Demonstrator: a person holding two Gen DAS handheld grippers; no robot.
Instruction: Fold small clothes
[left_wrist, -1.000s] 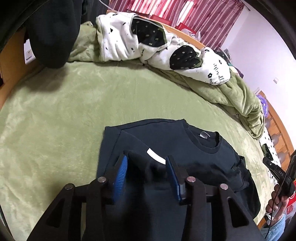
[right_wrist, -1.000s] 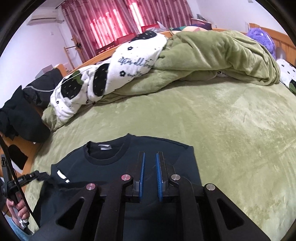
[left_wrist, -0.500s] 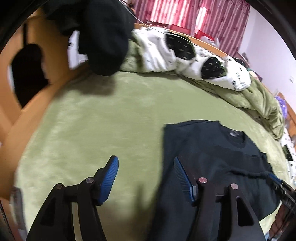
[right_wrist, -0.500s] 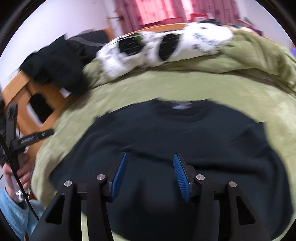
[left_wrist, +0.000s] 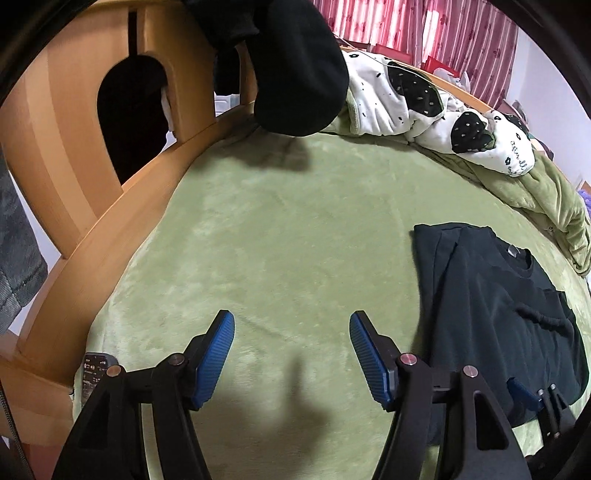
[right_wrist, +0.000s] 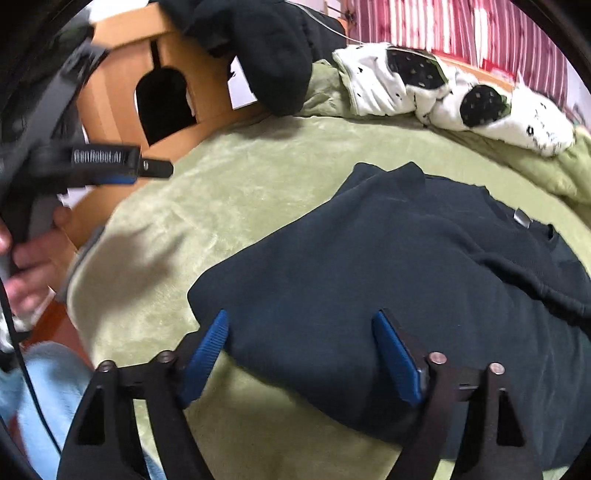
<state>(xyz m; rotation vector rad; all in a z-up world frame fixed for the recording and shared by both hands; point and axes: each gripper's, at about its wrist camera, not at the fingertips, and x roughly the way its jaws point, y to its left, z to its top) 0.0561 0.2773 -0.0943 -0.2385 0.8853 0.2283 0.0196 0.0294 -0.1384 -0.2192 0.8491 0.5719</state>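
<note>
A small dark navy sweatshirt (left_wrist: 495, 317) lies on the green blanket (left_wrist: 295, 240), partly folded, collar at the far end. It also shows in the right wrist view (right_wrist: 388, 273). My left gripper (left_wrist: 291, 354) is open and empty over bare blanket, to the left of the sweatshirt. My right gripper (right_wrist: 299, 350) is open, its jaws standing wide over the near lower edge of the sweatshirt, gripping nothing. The left gripper also shows at the left of the right wrist view (right_wrist: 122, 170), held in a hand.
A wooden bed frame (left_wrist: 74, 155) with an arched cut-out runs along the left. Dark clothing (left_wrist: 291, 62) hangs over it. A white and black spotted garment (left_wrist: 424, 99) and bunched green bedding (left_wrist: 546, 195) lie at the far side. A remote (left_wrist: 92, 373) sits at the blanket's left edge.
My left gripper let go of the sweatshirt, opened and moved left off it onto bare blanket. My right gripper opened and swung left toward the sweatshirt's lower edge.
</note>
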